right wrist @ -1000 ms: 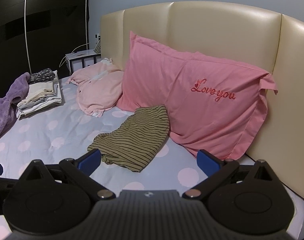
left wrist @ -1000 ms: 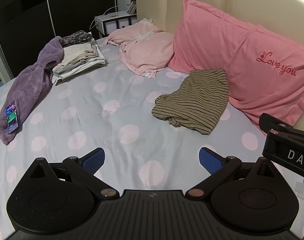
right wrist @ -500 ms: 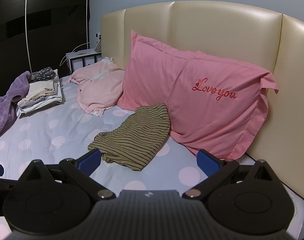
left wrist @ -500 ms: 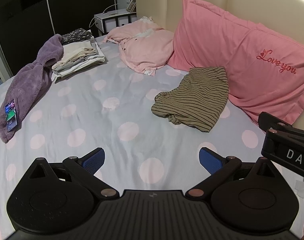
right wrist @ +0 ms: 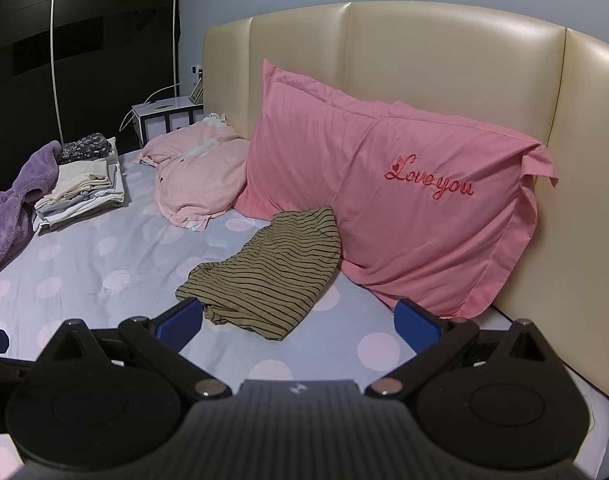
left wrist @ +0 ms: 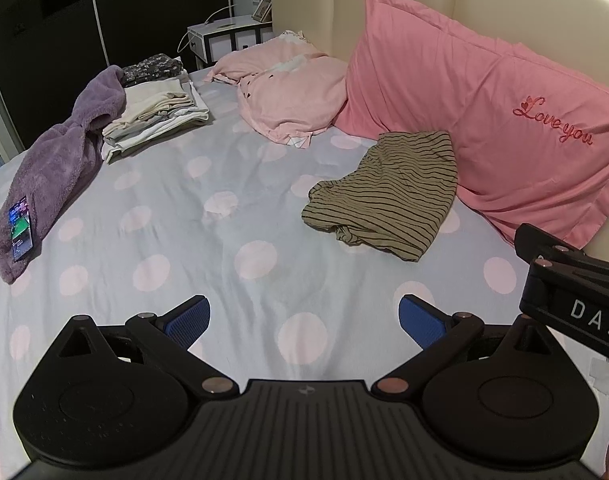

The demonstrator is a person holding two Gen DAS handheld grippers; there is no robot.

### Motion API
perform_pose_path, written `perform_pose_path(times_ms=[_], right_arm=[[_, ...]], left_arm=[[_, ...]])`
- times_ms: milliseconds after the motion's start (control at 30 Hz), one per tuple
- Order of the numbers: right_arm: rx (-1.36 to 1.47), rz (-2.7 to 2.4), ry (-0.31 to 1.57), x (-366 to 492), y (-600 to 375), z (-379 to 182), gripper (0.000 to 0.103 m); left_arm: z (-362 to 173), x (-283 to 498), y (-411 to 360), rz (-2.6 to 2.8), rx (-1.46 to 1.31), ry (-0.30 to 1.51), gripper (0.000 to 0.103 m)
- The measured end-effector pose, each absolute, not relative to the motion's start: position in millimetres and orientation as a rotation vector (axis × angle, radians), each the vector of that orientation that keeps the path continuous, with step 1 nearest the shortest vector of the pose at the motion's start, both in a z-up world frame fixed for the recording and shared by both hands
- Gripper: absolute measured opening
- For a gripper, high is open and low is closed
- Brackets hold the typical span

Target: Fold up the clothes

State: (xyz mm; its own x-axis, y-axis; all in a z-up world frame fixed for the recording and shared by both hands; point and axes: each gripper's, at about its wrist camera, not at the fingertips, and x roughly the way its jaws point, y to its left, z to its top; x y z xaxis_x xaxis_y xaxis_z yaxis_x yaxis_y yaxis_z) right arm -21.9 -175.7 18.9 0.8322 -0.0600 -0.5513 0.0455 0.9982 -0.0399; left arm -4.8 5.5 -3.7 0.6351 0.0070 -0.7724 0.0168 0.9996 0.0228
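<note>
While both of my claws hang above the bed with nothing in them, I record the left view first. My left claw (left wrist: 302, 322) is released, blue pads spread wide over bare dotted sheet (left wrist: 240, 216). The striped shirt (left wrist: 384, 192) lies crumpled toward the headboard end, its far edge touching the big pink pillow (left wrist: 484, 120), ahead and to the right of this claw and well apart from it. A stack of folded clothes (left wrist: 156, 116) sits near the far corner beside a purple robe (left wrist: 60, 160) with a phone (left wrist: 20, 228) on it; I judge that corner to be the finished pile, kept clear of the working area. Part of my right claw's body shows at the right edge.

Right view: my right claw (right wrist: 298, 320) is likewise released and empty. The striped shirt (right wrist: 268, 272) lies just ahead, its near hem close to the left pad, not touching as far as I can tell. I judge this claw better placed to seize it.
</note>
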Motion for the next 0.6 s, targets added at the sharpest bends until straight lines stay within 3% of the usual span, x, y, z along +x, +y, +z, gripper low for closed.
perform_pose_path(times_ms=[600], right_arm=[[-0.033,-0.054,0.588,-21.1,-173.1,16.1,0.103]], left_arm=[[-7.3,-4.4,9.7,-0.003,0.018,0.901,0.103]])
